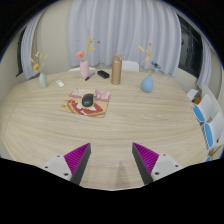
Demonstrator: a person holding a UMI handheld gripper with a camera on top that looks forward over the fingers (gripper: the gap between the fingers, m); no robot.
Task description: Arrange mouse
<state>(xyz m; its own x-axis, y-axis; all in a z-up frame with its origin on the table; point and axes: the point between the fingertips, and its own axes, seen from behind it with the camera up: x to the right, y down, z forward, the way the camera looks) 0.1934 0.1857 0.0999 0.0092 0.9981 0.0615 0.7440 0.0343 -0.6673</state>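
A dark mouse [87, 99] lies on a red patterned mouse mat [88, 106] in the middle of the round wooden table [60, 135]. My gripper [112, 160] is held well back from it, near the table's front edge, open, with its magenta pads [79, 157] wide apart and only bare tabletop between them. The mouse sits far beyond the fingertips, slightly to their left.
A brown bottle [116, 70] and a pink object [85, 70] stand behind the mat. A vase with flowers [42, 77] stands at the far left, a blue vase [147, 84] at the far right. White and blue things [206, 118] sit by the table's right edge. Curtains hang behind.
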